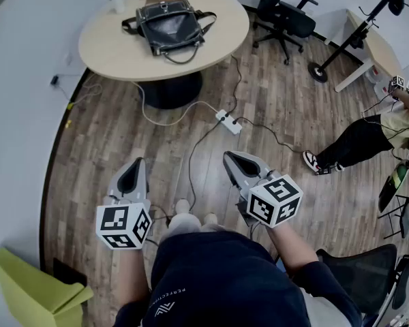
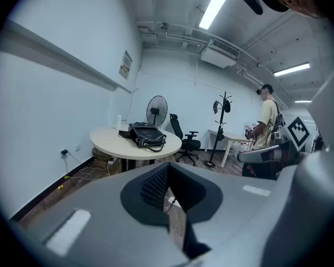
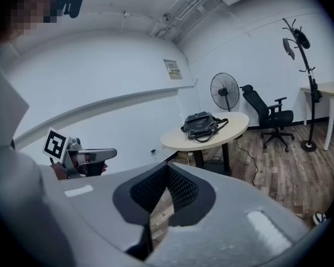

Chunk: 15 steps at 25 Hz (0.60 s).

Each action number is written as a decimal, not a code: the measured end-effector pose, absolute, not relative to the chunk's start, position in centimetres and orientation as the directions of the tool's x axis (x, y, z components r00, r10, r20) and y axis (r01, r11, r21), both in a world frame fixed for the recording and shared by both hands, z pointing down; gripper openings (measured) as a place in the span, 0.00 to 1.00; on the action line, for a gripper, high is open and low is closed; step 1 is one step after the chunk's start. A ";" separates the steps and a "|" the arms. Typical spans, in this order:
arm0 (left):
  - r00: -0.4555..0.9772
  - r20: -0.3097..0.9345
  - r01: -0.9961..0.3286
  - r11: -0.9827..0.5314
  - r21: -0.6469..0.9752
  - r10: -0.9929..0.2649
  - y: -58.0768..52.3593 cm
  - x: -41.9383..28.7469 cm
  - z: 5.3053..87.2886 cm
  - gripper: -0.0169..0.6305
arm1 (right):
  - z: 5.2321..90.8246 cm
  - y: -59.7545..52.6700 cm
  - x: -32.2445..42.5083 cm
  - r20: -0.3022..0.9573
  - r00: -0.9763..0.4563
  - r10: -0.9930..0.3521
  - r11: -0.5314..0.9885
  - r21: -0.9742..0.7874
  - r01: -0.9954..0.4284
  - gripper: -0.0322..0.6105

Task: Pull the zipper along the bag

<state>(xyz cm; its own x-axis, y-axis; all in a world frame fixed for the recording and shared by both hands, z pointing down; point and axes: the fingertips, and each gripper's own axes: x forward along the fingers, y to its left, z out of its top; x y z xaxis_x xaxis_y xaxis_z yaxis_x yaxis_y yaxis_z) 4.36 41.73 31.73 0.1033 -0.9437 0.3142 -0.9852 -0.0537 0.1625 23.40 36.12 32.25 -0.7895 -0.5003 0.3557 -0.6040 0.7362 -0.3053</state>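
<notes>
A black handbag [image 1: 170,27] with straps lies on the round beige table [image 1: 225,29] at the far side of the room; it also shows in the left gripper view as the handbag [image 2: 146,134] and in the right gripper view as the handbag [image 3: 202,124]. My left gripper [image 1: 134,165] and right gripper [image 1: 230,157] hang over the wood floor, well short of the table. Both are shut with nothing between their jaws, seen at the left gripper [image 2: 167,168] and right gripper [image 3: 167,169].
A white power strip [image 1: 228,122] and cables trail across the floor between me and the table. A black office chair [image 1: 284,13] and a coat stand [image 1: 344,39] stand at the right, where another person [image 1: 368,138] sits. A green seat [image 1: 34,291] is near left.
</notes>
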 end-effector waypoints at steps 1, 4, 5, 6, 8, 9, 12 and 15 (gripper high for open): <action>0.103 0.315 -0.985 -0.052 0.167 -0.943 41.5 4.0 31.8 0.05 | 32.3 35.9 23.1 0.359 -0.788 -0.501 0.736 -0.301 -0.606 0.05; 0.111 0.318 -0.982 -0.054 0.181 -0.941 40.9 3.2 32.2 0.05 | 32.8 35.3 22.2 0.368 -0.782 -0.503 0.735 -0.292 -0.611 0.05; 0.119 0.319 -0.980 -0.060 0.188 -0.940 40.6 3.0 32.3 0.05 | 32.9 35.1 21.9 0.370 -0.781 -0.503 0.734 -0.294 -0.613 0.05; 0.128 0.320 -0.978 -0.067 0.196 -0.939 40.4 2.8 32.5 0.05 | 33.1 34.9 21.6 0.370 -0.782 -0.502 0.732 -0.300 -0.612 0.05; 0.149 0.320 -0.974 -0.083 0.210 -0.935 40.0 2.4 32.8 0.05 | 33.2 34.6 20.9 0.363 -0.789 -0.495 0.728 -0.323 -0.605 0.05; 0.157 0.321 -0.973 -0.090 0.214 -0.934 39.8 2.2 33.0 0.05 | 33.2 34.4 20.4 0.360 -0.793 -0.492 0.726 -0.333 -0.601 0.05; 0.169 0.325 -0.971 -0.100 0.218 -0.930 39.0 1.0 33.5 0.05 | 33.4 33.6 18.9 0.362 -0.795 -0.487 0.727 -0.336 -0.599 0.05; 0.179 0.330 -0.966 -0.103 0.236 -0.927 38.1 -0.4 33.9 0.05 | 33.6 32.8 17.4 0.369 -0.794 -0.484 0.728 -0.334 -0.599 0.05</action>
<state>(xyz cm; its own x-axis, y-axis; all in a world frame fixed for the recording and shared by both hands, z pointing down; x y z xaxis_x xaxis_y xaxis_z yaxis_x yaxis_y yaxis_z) -0.45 38.06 33.86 0.1791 -0.9267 0.3304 -0.9664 -0.1027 0.2357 17.38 32.76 33.56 -0.7935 -0.4841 0.3687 -0.5991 0.7277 -0.3339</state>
